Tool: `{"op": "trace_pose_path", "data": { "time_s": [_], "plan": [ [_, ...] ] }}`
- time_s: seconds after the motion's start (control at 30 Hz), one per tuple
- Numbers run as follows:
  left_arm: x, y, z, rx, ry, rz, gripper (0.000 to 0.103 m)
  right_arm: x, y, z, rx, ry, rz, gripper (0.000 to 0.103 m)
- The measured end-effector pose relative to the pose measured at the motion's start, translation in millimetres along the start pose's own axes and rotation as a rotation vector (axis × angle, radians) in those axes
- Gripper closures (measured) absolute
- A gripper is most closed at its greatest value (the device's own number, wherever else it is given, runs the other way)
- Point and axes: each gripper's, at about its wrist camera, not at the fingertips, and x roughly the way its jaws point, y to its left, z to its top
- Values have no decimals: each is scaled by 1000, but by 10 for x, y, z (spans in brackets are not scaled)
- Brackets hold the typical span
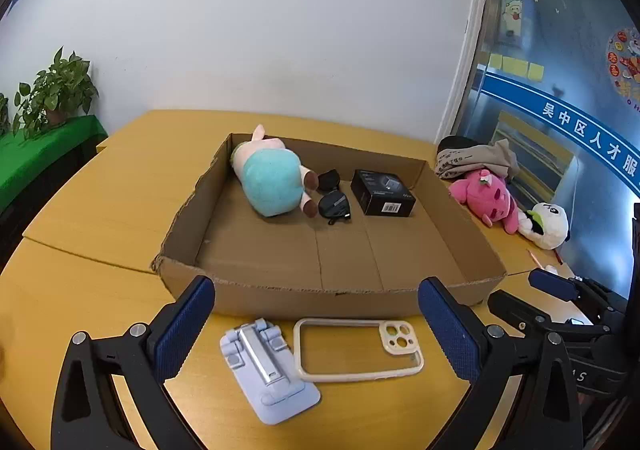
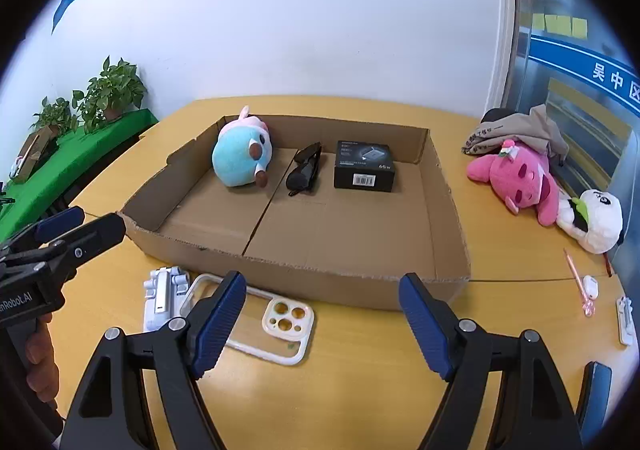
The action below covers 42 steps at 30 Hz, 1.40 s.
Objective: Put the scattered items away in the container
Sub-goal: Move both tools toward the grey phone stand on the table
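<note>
Cream phone case (image 1: 357,349) flat, camera end rightward.

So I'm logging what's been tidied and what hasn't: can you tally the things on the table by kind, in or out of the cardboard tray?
Plush toys: 3 (blue plush in the cardboard tray; pink plush and white plush outside)
Sunglasses: 1, in tray
Black box: 1, in tray
Phone case: 1, outside
Phone stand: 1, outside
Total: 7
</note>
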Motion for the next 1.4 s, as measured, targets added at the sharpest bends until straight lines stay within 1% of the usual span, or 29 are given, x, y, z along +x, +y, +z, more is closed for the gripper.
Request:
{"op": "trace_pose_path", "data": {
  "time_s": [0.17, 0.37, 0.47, 0.6, 0.7, 0.87, 0.97, 1.07, 1.1, 1.2, 1.23, 1.27, 1.3, 1.33, 1.4],
  "plan": [
    [-7, 65, -43, -12, 6, -7, 0, -13, 27, -83, -2, 11, -2, 24],
    [22, 105, -88, -1, 25, -15, 0, -26, 35, -134, 7, 18, -12, 24],
    [59, 154, -115, 5, 45, -17, 0, 7, 75, -169, 6, 31, -8, 24],
    [168, 313, -175, -27, 94, -5, 0, 70, 168, -220, -13, 50, 11, 24],
    [305, 458, -267, -64, 151, -18, 0, 141, 273, -265, -31, 75, 55, 24],
    [624, 697, -469, -136, 260, -10, 0, 322, 524, -450, -66, 155, 184, 24],
    [811, 790, -570, -171, 313, -6, 1, 413, 681, -568, -92, 200, 219, 24],
    [983, 830, -660, -189, 364, -6, 7, 472, 806, -643, -113, 233, 252, 24],
    [1028, 829, -683, -190, 381, -11, 12, 482, 829, -654, -118, 239, 264, 24],
    [1073, 762, -701, -151, 384, -10, 18, 508, 914, -707, -131, 263, 308, 24],
    [1087, 744, -702, -136, 383, -5, 25, 522, 935, -725, -132, 272, 322, 24],
    [1097, 732, -704, -123, 385, 3, 27, 536, 961, -749, -132, 281, 332, 24],
    [1104, 728, -697, -118, 387, -2, 33, 547, 976, -765, -131, 287, 339, 24],
    [1106, 731, -700, -124, 392, -29, 42, 555, 996, -790, -131, 294, 347, 24],
    [1104, 737, -703, -123, 396, -50, 42, 572, 1022, -829, -126, 309, 365, 24]
  ]
}}
